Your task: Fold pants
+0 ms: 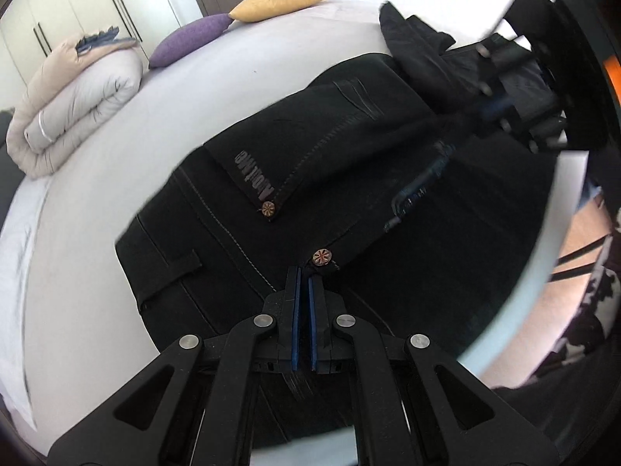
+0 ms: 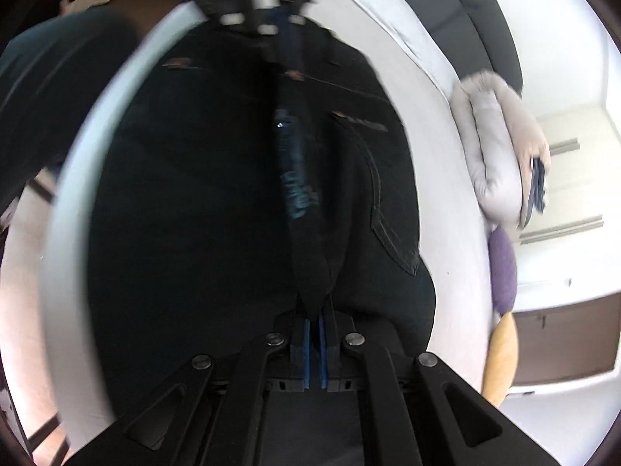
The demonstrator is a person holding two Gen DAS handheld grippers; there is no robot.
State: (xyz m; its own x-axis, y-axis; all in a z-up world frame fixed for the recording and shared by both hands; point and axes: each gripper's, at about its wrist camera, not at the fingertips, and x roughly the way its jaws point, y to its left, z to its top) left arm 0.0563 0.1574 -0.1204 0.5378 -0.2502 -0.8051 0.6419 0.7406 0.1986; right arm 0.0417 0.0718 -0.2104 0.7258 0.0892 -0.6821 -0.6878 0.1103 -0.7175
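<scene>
Black jeans point(image 1: 349, 136) lie on the white bed sheet point(image 1: 97, 178), with a back pocket, pale stitching and copper rivets showing. My left gripper point(image 1: 304, 273) is shut on the denim right beside a rivet point(image 1: 322, 256). At the upper right my right gripper point(image 1: 491, 105), blurred, pinches a bunched end of the jeans. In the right wrist view the jeans point(image 2: 194, 194) fill the middle. My right gripper point(image 2: 315, 312) is shut on a raised fold of black fabric. The left gripper point(image 2: 285, 35) is at the top, blurred.
A rolled beige duvet point(image 1: 77, 108) lies at the far left of the bed, with a purple pillow point(image 1: 190, 39) and a yellow pillow point(image 1: 279, 0) behind the jeans. White wardrobe doors point(image 1: 77, 0) stand beyond. A person's patterned clothing point(image 1: 597, 303) is at the bed's right edge.
</scene>
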